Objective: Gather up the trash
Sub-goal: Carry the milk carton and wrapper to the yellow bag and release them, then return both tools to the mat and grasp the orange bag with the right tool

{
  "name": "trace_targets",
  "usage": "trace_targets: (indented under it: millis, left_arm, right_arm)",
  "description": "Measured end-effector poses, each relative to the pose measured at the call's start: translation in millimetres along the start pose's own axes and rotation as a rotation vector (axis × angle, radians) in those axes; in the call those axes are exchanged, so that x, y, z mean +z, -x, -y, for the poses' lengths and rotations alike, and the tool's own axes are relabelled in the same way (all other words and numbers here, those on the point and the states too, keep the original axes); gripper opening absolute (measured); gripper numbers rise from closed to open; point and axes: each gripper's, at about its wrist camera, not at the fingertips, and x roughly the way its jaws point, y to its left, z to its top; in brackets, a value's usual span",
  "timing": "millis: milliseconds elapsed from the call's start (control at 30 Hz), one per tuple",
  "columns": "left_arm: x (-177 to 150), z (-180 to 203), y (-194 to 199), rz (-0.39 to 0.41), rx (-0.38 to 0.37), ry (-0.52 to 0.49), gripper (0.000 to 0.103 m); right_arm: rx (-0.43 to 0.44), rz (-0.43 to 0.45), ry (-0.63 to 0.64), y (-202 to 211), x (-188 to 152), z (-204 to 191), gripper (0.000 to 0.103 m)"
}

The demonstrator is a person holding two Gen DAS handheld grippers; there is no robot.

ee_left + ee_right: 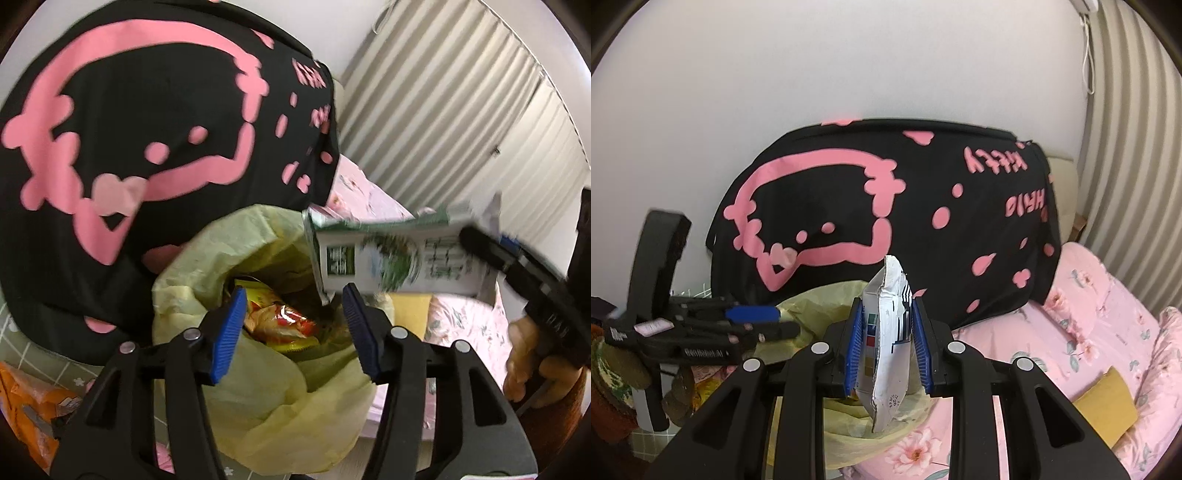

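Note:
A pale yellow trash bag [258, 398] stands open below my left gripper [291, 332], which is open and empty above its mouth. Red and yellow snack wrappers [280, 321] lie inside. My right gripper [886, 347] is shut on a flattened white and green carton [886, 332], held upright just above the bag [812, 306]. In the left wrist view the carton [388, 258] hangs over the bag's right rim, with the right gripper [517, 269] behind it. The left gripper [753, 321] shows at the left in the right wrist view.
A black cushion with pink print [886, 206] leans on the wall behind the bag. Pink floral bedding [1089, 332] lies to the right with a yellow pad [1108, 410] on it. An orange packet [26, 402] lies at lower left. Ribbed curtain [461, 118] at right.

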Motion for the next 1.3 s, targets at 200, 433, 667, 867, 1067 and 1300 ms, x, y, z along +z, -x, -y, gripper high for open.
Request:
trace_targets:
  millis: [200,433,667,867,1067,1300]
  left_arm:
    - [-3,-16,27,0.062,0.082,0.038,0.052]
    - [-16,-32,46,0.083,0.141,0.062,0.052]
    - [-34,-58,64,0.103,0.186,0.119,0.052]
    - [-58,-84,89,0.132,0.266,0.149,0.052]
    - [-82,-126,127,0.165,0.385,0.213,0.052]
    - [-115,-175,177,0.198,0.519,0.285,0.052]
  right_arm:
    - [0.034,-0.053,0.004,-32,-8,-12,0.025]
    - [0.042,-0.065,-0.023,-74,-21,-17,0.046]
    - [0.056,-0.079,-0.032,-79,-25,-27,0.047]
    - [0.103,-0.053,-0.009,-72,-18,-55,0.047]
    - [0.192,-0.055,0.047,-77,-16,-107,0.047]
    - [0.321,-0.100,0.122,-93,-27,-178,0.047]
